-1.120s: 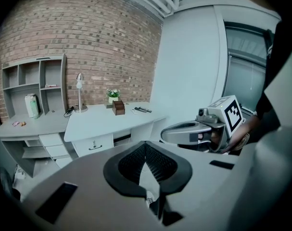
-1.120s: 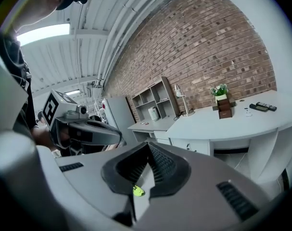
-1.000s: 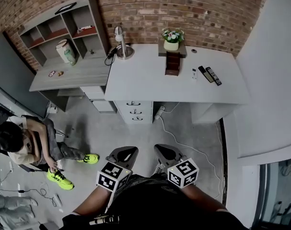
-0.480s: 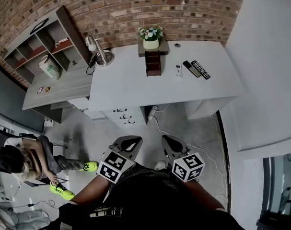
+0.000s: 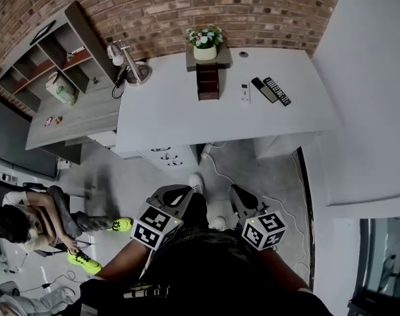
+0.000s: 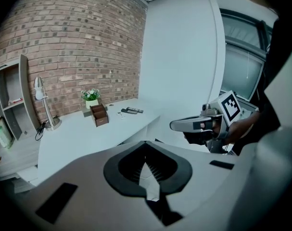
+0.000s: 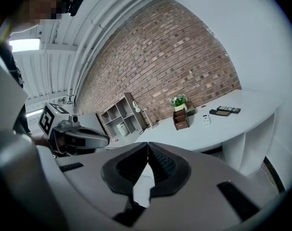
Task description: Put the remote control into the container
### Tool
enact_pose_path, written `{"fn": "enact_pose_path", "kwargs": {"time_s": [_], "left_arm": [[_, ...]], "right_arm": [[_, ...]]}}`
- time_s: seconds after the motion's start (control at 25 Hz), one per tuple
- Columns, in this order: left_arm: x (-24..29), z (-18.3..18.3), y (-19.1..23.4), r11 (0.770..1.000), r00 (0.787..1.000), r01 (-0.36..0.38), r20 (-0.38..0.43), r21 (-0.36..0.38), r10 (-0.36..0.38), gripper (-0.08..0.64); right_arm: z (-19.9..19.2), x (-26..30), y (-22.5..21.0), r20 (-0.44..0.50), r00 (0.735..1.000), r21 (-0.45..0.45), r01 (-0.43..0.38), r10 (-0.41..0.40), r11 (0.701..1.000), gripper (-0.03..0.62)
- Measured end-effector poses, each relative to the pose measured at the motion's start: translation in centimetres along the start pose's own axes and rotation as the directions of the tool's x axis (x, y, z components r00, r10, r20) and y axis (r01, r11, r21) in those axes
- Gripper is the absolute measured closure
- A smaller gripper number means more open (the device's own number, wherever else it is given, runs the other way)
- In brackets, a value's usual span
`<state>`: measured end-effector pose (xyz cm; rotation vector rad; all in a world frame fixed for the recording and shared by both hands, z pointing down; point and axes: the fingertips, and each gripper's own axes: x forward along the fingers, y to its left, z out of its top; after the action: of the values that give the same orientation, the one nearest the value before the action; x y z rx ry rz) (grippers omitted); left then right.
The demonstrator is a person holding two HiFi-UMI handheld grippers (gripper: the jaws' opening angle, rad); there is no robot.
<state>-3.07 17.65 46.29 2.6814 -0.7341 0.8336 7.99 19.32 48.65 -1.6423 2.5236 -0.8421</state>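
Far ahead on the white desk (image 5: 173, 114) stands a brown open-top container (image 5: 207, 81). To its right lie a small white remote (image 5: 245, 92) and two black remotes (image 5: 277, 91) side by side. Both grippers hang low by the person's body, far from the desk. The left gripper (image 5: 176, 193) and the right gripper (image 5: 239, 195) are shut with nothing in them. In the left gripper view the shut left gripper (image 6: 146, 143) points toward the container (image 6: 99, 114) and black remotes (image 6: 131, 110). In the right gripper view the container (image 7: 181, 120) and black remotes (image 7: 227, 109) show beyond the right gripper (image 7: 147, 144).
A potted plant (image 5: 205, 43) sits behind the container and a desk lamp (image 5: 124, 61) at the desk's left end. A lower wooden desk (image 5: 68, 117) with a shelf unit (image 5: 48, 51) lies left. A seated person (image 5: 28, 216) is at lower left. Cables (image 5: 219, 170) trail on the floor.
The head view has shifted and the desk sits a little nearer and more centred. A shoe now shows between the grippers. Both grippers stay shut and low.
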Motion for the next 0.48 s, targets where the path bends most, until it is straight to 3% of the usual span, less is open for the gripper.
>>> {"fn": "enact_pose_path", "kwargs": {"time_s": [0.16, 0.48], "left_arm": [[2.2, 0.4, 1.7, 1.000, 1.000, 0.020, -0.005, -0.008, -0.020, 0.566], [8.0, 5.9, 5.0, 0.994, 0.994, 0.103, 0.045, 0.023, -0.104, 0.566]], "right_arm": [[0.8, 0.3, -2.2, 0.003, 0.999, -0.005, 0.048, -0.048, 0.999, 0.583], [4.5, 2.6, -8.6, 0.008, 0.982, 0.022, 0.187, -0.187, 0.982, 0.583]]}}
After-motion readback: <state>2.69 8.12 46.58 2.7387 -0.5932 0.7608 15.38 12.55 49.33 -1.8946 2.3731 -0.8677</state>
